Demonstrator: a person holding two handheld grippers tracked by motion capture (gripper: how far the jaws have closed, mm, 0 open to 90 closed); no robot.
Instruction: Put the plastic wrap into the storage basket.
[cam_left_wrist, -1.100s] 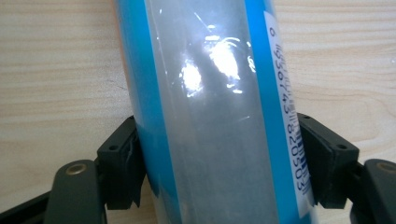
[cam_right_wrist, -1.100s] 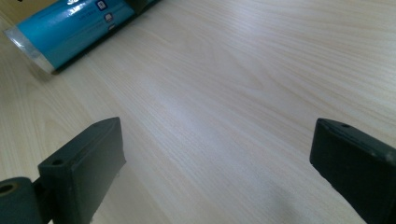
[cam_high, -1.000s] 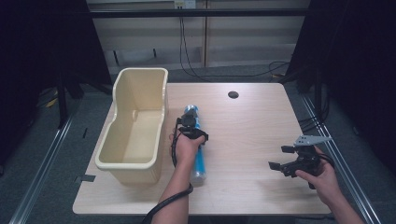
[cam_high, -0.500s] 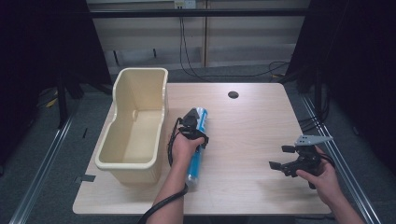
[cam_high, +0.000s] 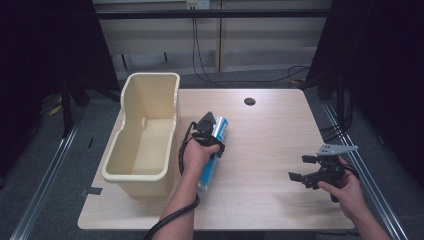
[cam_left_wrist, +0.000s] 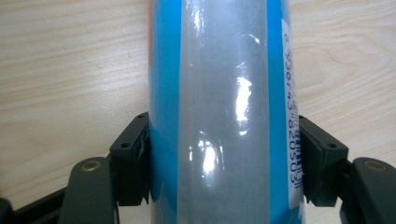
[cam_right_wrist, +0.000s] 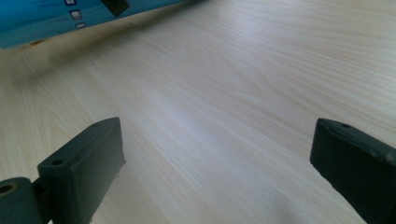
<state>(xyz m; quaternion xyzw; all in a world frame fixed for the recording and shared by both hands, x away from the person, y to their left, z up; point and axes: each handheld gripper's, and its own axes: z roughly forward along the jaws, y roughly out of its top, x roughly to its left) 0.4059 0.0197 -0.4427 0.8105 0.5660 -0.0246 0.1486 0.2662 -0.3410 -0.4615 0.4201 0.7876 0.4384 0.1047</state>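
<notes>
Tube (cam_left_wrist: 219, 112), blue with clear glossy strip, barcode alongside

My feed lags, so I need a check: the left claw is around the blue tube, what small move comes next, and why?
Probably lift it a little off the table. In the left gripper view both pads press the tube's sides after closing in, so the left claw looks to have a grip. The bin stands beside it, a likely goal. The right claw rests open, apart.
</notes>
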